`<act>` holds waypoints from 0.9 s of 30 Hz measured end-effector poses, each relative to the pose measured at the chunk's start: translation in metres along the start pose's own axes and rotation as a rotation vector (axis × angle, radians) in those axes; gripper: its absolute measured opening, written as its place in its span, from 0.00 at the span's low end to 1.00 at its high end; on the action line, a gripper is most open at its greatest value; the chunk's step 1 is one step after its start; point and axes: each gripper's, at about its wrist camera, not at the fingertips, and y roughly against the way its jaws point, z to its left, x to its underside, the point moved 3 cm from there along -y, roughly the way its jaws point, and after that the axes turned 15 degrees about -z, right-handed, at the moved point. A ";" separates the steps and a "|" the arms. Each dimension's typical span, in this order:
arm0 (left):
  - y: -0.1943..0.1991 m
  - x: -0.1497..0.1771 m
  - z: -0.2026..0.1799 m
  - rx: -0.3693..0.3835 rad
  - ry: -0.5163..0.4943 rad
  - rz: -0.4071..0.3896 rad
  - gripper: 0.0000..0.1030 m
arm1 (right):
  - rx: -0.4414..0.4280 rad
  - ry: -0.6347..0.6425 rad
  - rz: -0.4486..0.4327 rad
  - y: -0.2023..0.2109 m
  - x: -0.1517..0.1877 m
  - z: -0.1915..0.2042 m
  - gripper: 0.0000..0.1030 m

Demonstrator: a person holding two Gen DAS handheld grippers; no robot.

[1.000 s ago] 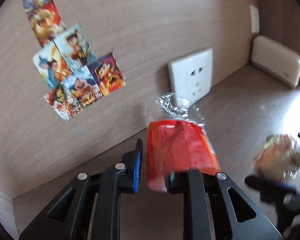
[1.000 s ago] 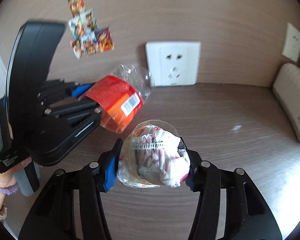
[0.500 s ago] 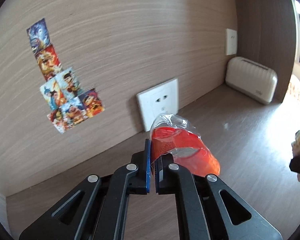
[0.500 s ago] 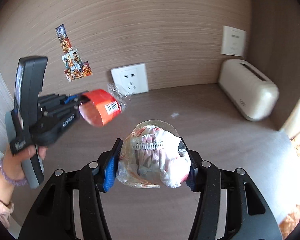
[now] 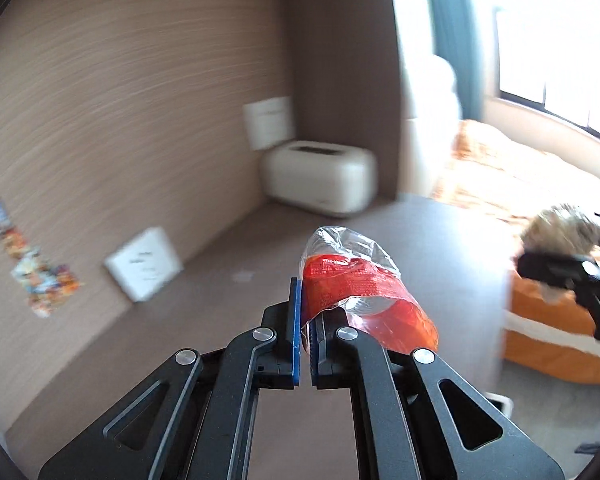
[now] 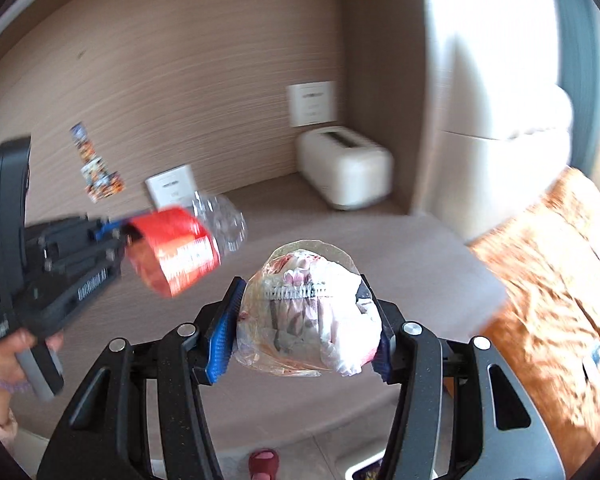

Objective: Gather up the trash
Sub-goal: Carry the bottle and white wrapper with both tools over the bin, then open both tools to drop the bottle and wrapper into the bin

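Left gripper (image 5: 305,334) clenched tight on edge of red-labelled clear wrapper (image 5: 360,300), wrapper carried in air above brown desk (image 5: 220,320). Right gripper (image 6: 304,330) clamped on crumpled white wrapper bundle (image 6: 308,312) (clear film around it), also aloft over desk edge. Cream toaster (image 6: 346,172) stood in corner.

Looks like a bedroom in a home. Wood-look wall (image 6: 188,60) behind a brown tabletop (image 6: 400,240). Cartoon stickers (image 6: 98,172) stuck on the wall at 9 o'clock. White wall socket (image 6: 172,188) just right of them. Cream box (image 6: 346,172) in the corner at 12 o'clock. Bed with an orange blanket (image 6: 548,264) at 3 o'clock. Bright window (image 5: 556,52) at 2 o'clock. Red slipper (image 6: 265,462) on the floor at 6 o'clock.
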 end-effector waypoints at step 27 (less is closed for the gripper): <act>-0.034 0.147 -0.315 0.602 -0.266 0.267 0.03 | 0.425 -0.404 0.136 0.107 0.169 -0.179 0.55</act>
